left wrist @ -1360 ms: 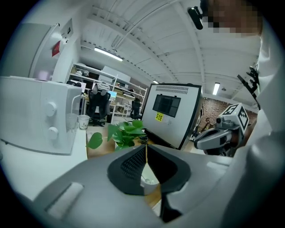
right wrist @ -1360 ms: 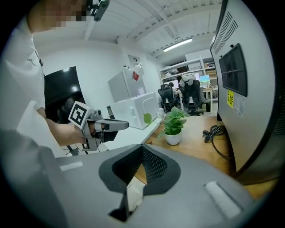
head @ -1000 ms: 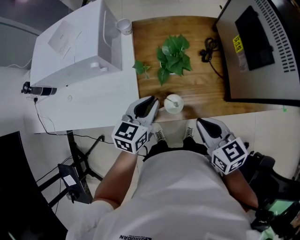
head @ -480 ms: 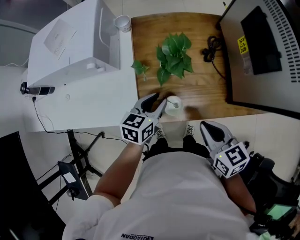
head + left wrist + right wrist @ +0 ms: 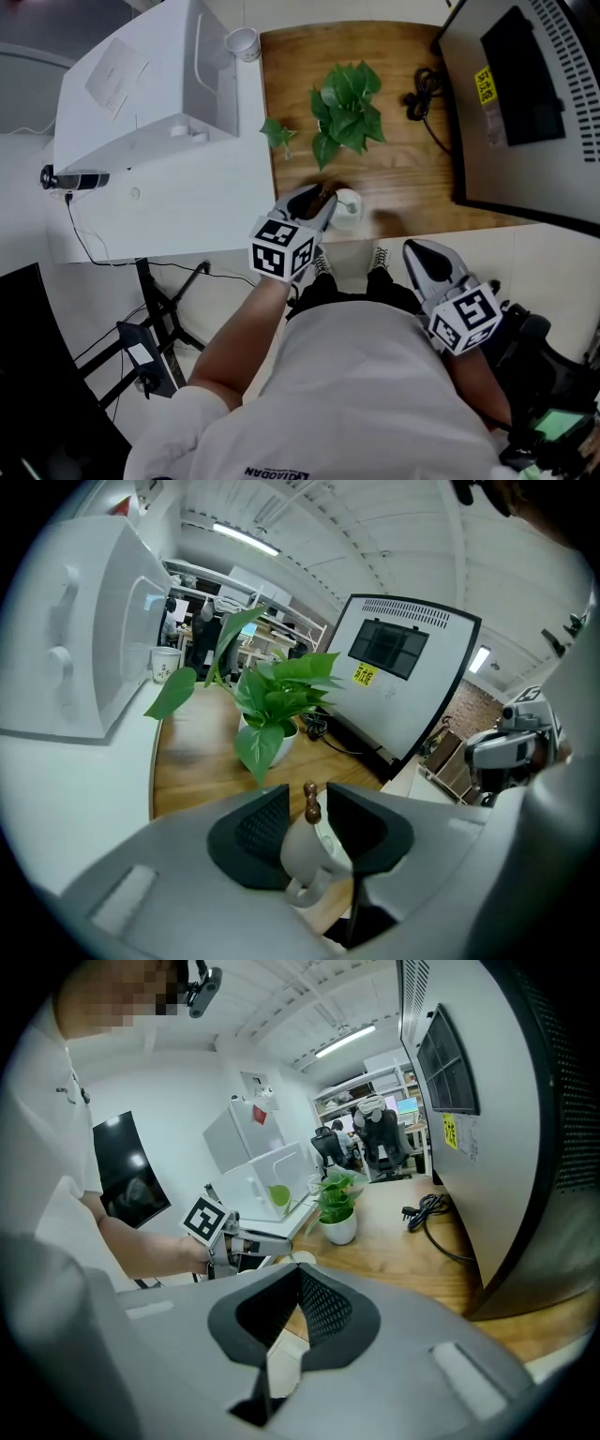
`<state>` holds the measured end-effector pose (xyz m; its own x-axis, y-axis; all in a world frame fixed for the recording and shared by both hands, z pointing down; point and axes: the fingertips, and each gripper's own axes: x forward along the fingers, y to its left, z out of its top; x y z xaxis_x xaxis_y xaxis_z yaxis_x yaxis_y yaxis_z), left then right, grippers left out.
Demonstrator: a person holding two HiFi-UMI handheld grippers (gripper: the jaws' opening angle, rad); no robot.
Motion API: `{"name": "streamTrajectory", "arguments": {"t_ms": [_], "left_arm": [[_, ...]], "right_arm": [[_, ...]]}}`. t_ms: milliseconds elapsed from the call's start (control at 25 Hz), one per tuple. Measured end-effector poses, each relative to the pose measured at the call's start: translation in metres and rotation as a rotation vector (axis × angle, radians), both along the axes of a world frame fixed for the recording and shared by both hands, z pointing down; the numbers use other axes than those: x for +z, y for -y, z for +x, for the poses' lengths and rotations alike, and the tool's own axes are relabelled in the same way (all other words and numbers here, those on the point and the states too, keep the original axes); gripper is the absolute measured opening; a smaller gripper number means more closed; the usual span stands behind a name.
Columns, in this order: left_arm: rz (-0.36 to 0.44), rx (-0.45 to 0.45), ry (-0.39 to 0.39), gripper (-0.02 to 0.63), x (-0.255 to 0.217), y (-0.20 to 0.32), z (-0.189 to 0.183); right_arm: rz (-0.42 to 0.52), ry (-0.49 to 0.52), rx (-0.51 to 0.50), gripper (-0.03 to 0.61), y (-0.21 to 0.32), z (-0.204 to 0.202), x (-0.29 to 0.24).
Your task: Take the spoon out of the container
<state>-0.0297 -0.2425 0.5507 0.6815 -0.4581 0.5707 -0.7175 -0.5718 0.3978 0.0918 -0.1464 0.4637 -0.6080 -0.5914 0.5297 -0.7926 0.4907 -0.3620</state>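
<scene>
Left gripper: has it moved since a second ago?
Yes. Left gripper went forward and right toward the white cup on the wooden table; its closing jaws now flank the spoon handle.

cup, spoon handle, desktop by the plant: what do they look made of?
Cup: white, smooth, slightly glossy; likely glazed ceramic, possibly plastic.
Spoon handle: dark brown with turned knobs; looks like wood.
Desktop: warm brown with grain lines and a satin sheen; wood or wood-look laminate.
</scene>
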Motion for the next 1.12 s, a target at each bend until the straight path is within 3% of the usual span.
{"name": "streamTrajectory", "arguments": {"t_ms": [560, 1120], "left_arm": [[0.015, 0.011, 0.036, 0.061, -0.002, -0.005, 0.001], [0.176, 0.024, -0.027, 0.054, -0.076, -0.013, 0.000]], "right_arm": [[-0.006, 0.001, -0.002, 0.008, -0.009, -0.003, -0.001], [0.051, 0.000, -0.032, 0.008, -0.013, -0.018, -0.018]]}}
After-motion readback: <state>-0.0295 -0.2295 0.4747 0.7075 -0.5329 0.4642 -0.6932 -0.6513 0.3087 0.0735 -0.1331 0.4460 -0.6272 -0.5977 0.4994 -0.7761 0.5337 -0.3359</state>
